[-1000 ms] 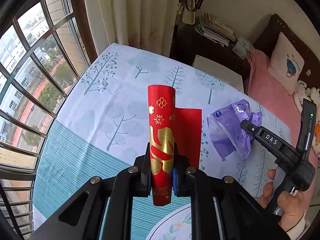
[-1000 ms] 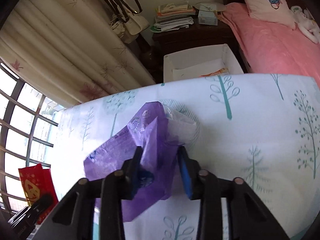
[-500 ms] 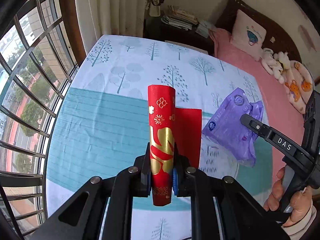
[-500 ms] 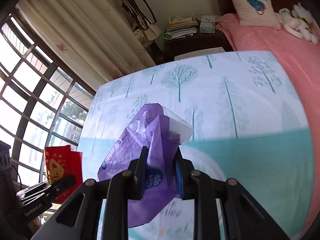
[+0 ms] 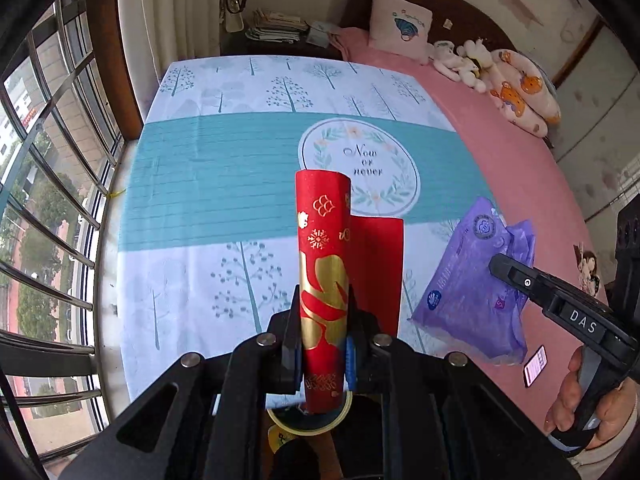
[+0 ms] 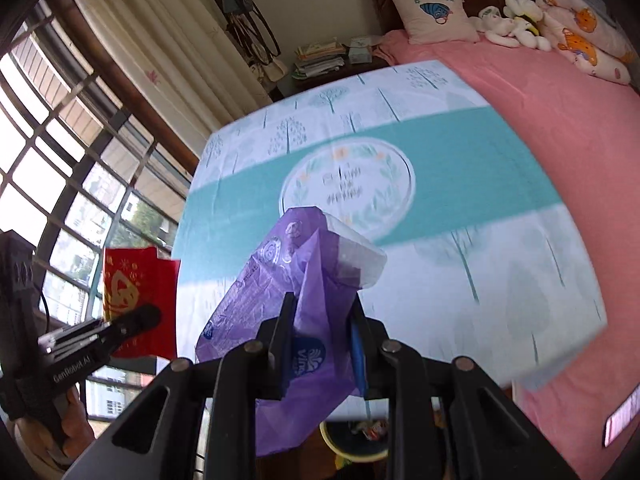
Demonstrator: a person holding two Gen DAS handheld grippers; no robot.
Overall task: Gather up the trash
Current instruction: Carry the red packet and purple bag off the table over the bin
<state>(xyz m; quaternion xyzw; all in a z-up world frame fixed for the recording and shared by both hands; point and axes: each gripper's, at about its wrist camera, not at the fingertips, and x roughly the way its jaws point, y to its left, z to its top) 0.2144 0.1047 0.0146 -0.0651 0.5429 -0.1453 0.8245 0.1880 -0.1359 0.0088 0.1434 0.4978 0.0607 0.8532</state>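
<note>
Both grippers loaded, off the bed.
Left gripper [image 5: 323,344] clamped red envelope [image 5: 324,264]; right gripper [image 6: 320,344] pinched purple pack [image 6: 288,280], jaws just tightened.

A tree-print sheet [image 5: 248,184] covers the pink bed [image 5: 500,168], with stuffed toys [image 5: 464,64] and what looks like a phone [image 5: 535,365].
</note>
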